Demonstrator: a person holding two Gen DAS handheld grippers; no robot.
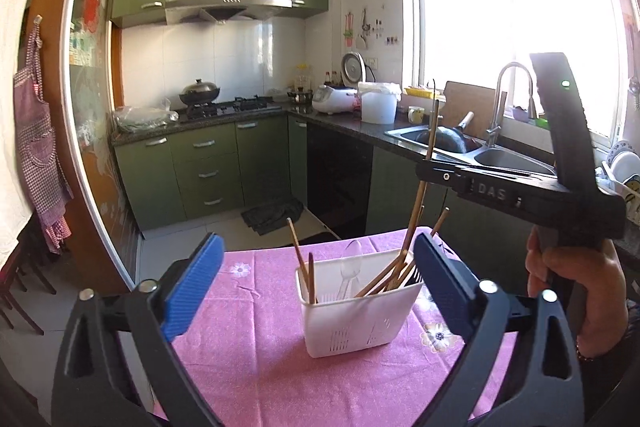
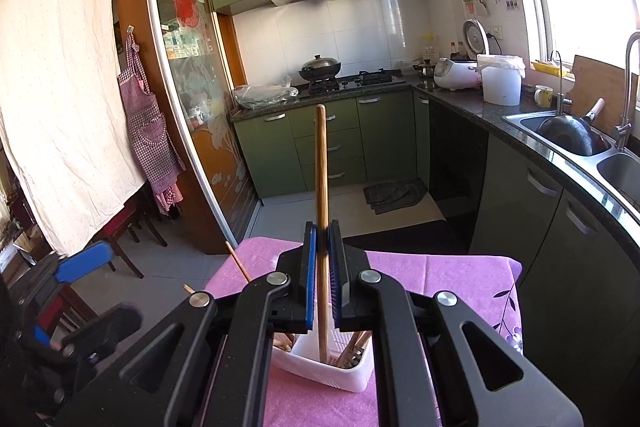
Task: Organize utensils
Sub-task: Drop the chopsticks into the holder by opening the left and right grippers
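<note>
A white slotted utensil holder (image 1: 360,319) stands on the pink flowered tablecloth (image 1: 256,367). It holds several wooden chopsticks (image 1: 300,259) and a clear plastic spoon (image 1: 352,267). My left gripper (image 1: 316,247) is open, its blue pads on either side of the holder and nothing between them. My right gripper (image 2: 322,239) is shut on one upright wooden chopstick (image 2: 321,167), whose lower end reaches into the holder (image 2: 320,367). In the left wrist view the right gripper (image 1: 426,173) comes in from the right above the holder, clamping that chopstick (image 1: 428,143), with a person's hand (image 1: 560,275) on its handle.
Behind the table a green kitchen runs along the back wall and the right wall. There is a stove with a wok (image 1: 200,93), a rice cooker (image 1: 334,99) and a steel sink (image 1: 516,161) holding a pan. A dark floor mat (image 1: 272,215) lies ahead. Wooden chairs (image 2: 124,227) stand at the left.
</note>
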